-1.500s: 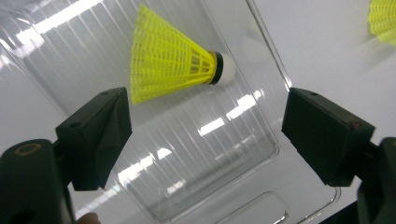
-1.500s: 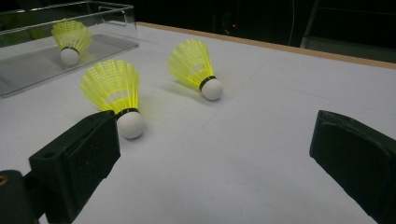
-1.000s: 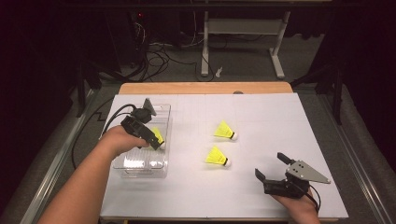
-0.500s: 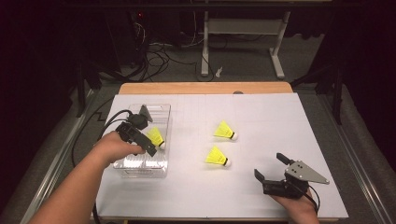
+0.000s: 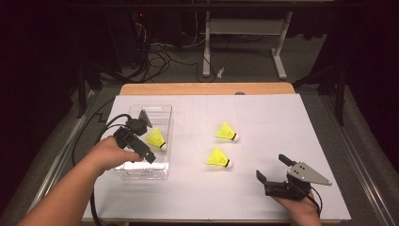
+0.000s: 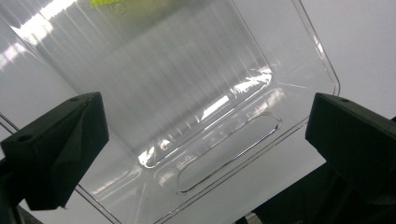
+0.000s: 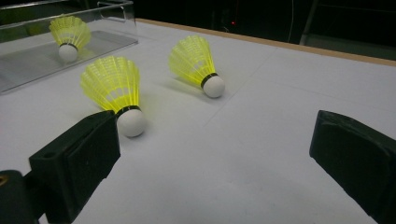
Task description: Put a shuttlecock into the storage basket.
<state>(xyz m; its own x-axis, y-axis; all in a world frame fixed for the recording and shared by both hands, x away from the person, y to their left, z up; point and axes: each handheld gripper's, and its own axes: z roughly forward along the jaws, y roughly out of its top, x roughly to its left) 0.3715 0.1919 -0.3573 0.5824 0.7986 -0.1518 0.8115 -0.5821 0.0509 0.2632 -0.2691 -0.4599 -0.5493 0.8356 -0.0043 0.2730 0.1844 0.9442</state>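
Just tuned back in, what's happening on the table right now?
Shuttlecocks are going into the clear tray. One yellow shuttlecock lies inside it; the left gripper, jaws just opened and holding nothing, hovers over the tray. Two more shuttlecocks lie on the white table. The right gripper waits open near the front edge.

No readable text, label, brand, number or sign anywhere: none on the shuttlecocks, the clear tray or the white surface.
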